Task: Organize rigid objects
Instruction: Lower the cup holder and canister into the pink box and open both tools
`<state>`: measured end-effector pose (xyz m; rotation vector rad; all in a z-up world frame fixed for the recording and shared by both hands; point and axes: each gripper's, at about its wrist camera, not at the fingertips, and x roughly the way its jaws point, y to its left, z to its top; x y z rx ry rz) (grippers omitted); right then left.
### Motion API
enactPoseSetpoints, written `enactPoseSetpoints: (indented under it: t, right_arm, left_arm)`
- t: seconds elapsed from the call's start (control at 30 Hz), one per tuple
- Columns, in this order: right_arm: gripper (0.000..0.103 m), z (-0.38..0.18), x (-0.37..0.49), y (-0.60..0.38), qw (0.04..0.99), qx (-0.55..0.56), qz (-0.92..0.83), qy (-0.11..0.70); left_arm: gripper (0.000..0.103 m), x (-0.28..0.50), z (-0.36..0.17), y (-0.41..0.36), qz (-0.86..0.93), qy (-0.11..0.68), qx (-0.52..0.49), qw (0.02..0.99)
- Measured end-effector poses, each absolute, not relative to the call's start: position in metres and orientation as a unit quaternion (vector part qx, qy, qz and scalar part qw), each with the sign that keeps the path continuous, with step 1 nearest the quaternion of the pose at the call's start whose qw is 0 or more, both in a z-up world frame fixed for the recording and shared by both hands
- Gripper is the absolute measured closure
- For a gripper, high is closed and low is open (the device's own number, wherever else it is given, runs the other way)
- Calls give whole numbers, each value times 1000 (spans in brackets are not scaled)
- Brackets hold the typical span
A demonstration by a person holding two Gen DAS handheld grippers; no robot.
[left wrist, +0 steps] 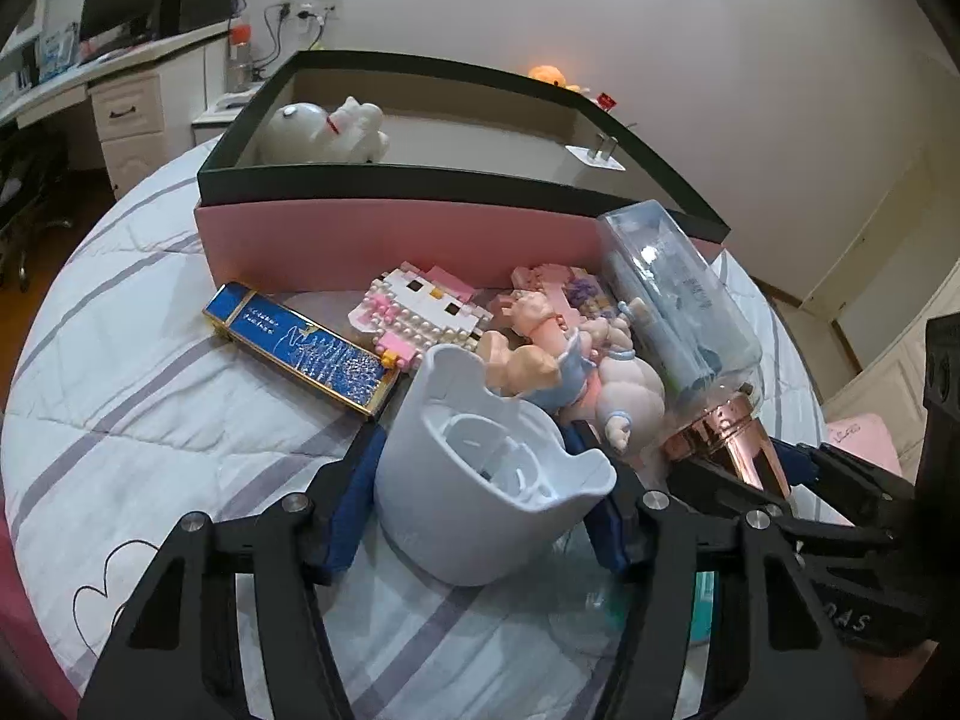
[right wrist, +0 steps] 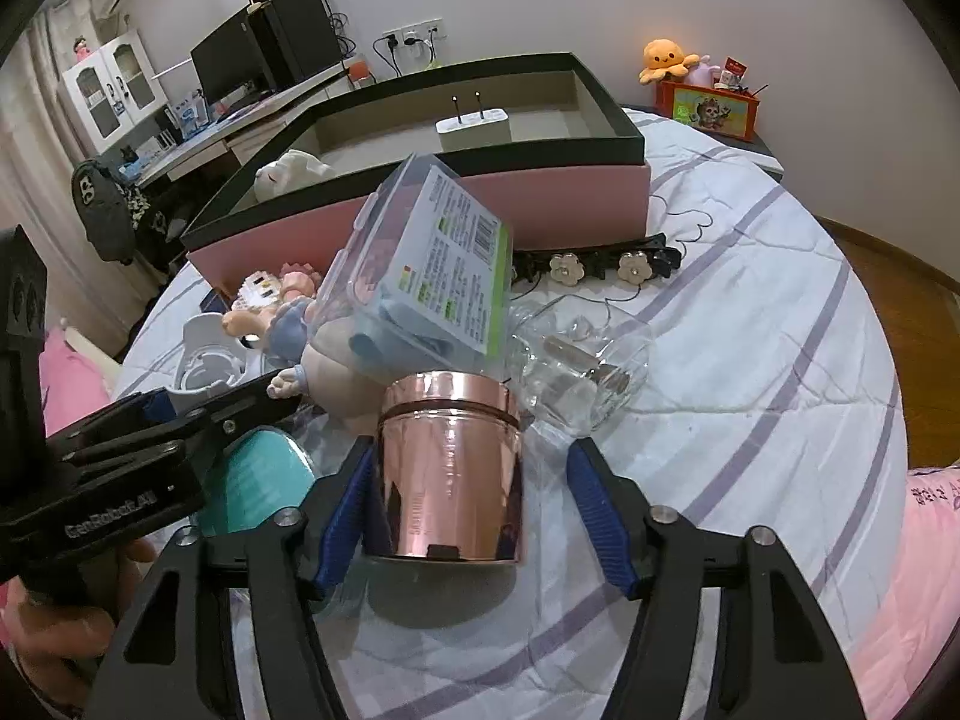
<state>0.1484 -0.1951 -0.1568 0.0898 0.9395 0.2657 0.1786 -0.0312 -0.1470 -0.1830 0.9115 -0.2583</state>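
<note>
Most items lie outside the box (left wrist: pixel 384 240) on the bed (left wrist: pixel 150 396); only a plush toy (left wrist: pixel 327 132) and charger (right wrist: pixel 474 129) are inside. Left tool (left wrist: pixel 480 504) clenches the white cup (left wrist: pixel 480 480); right tool (right wrist: pixel 468 510) straddles the copper canister (right wrist: pixel 450 468), one pad apparently clear.

A white bedsheet (right wrist: pixel 750 360) is crossed by pale purple stripes. A shallow pink cardboard box (left wrist: pixel 390 240) is edged with a black rim. A shiny rose-gold metal cylinder (right wrist: pixel 450 474) is seen, also a pale white plastic cup (left wrist: pixel 480 480) and a blue rectangular case (left wrist: pixel 300 348) trimmed in gold.
</note>
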Motion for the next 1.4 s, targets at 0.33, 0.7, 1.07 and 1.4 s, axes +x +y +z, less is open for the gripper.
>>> enactPoseSetpoints:
  t: [0.33,0.7,1.07,1.4]
  right_arm:
    - [56,-152,141,-197,881,50,140,449]
    - [56,-118,126,-198,890,63,166,419]
    - [56,-83,144,-202,905,64,173,382]
    - [55,-41,218,-207,923,56,172,341]
  left_arm:
    - [42,159,-142,-15,-126,435,-113,885]
    - [42,145,-108,-5,-112,400,-99,904]
    - [42,157,-69,4,-105,358,-85,924]
    - [42,216,-28,2,-110,310,-73,941]
